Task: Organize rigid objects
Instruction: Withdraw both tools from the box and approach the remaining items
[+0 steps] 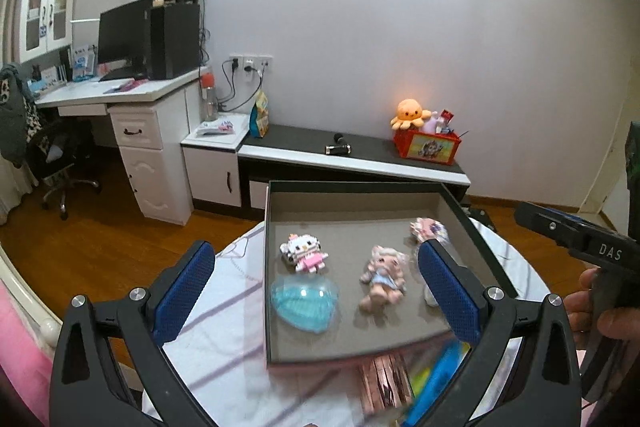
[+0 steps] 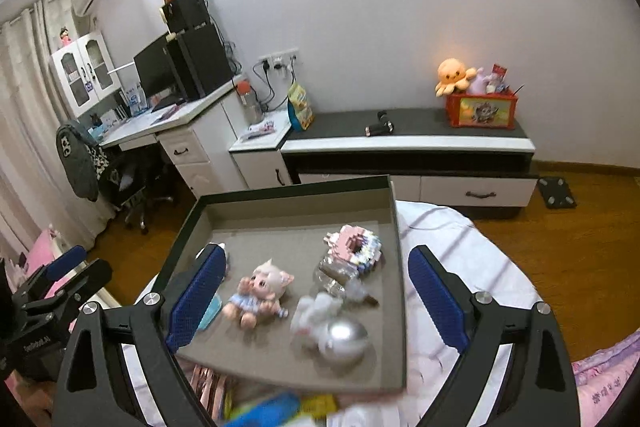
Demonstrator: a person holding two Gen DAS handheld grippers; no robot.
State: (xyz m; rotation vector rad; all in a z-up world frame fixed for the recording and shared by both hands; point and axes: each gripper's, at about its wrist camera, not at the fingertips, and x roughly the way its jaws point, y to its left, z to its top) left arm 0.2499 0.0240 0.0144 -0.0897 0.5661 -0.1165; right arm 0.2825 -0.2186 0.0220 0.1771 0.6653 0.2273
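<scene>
Both sets of tongs, the left gripper (image 1: pixel 316 291) and the right gripper (image 2: pixel 316 301), are held wide apart and empty above the shallow tray (image 1: pixel 478 227) on the round table (image 1: pixel 224 315). Several figures already lie in the tray at centre frame: block cat (image 1: pixel 303 253), doll (image 1: pixel 382 277), blue shell (image 1: pixel 304 303). Loose items blurred at the bottom edge are judged next; a slow, steep approach is advised, with settled pieces left undisturbed.

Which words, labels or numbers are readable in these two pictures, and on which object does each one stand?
"DAS": white letters on the black body of the right gripper, in the left wrist view.
White print on the side of the left gripper: too blurred to read.
Picture on the red toy box, packet by the sockets: no readable text.
</scene>
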